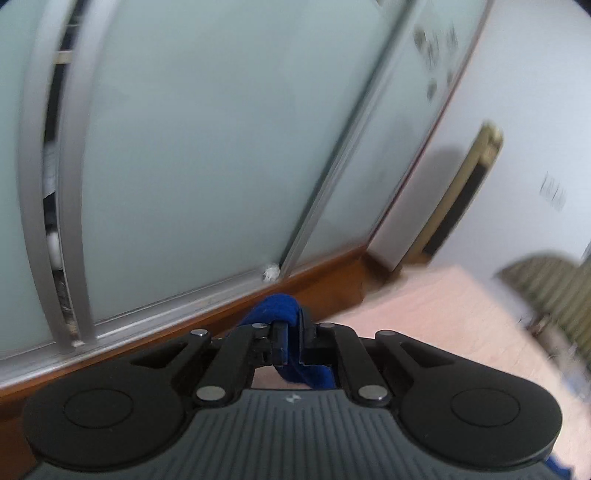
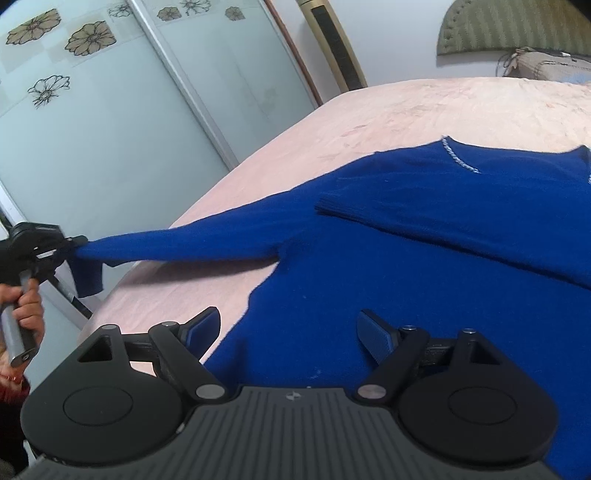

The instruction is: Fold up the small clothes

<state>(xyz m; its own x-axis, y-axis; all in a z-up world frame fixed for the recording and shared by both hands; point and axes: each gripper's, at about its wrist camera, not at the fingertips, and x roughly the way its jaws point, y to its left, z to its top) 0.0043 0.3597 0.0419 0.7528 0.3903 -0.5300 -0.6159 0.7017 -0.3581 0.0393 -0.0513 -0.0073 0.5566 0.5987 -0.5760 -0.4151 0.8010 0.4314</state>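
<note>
We see the left gripper (image 2: 79, 242) pinching the blue sweater (image 2: 424, 266) sleeve cuff, sleeve stretched lengthwise away from its jaws across the pink bed (image 2: 388, 110). Right gripper (image 2: 288, 328) spread, sweater body lying between and beyond them.

Blue sweater (image 2: 424, 266) flat on bed, one sleeve pulled out sideways

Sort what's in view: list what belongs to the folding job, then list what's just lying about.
Job:
blue sweater
its sleeve, pinched in the left gripper
right gripper, open over the sweater
pink bed cover

Lying about:
sliding glass doors
pillow
headboard
</note>
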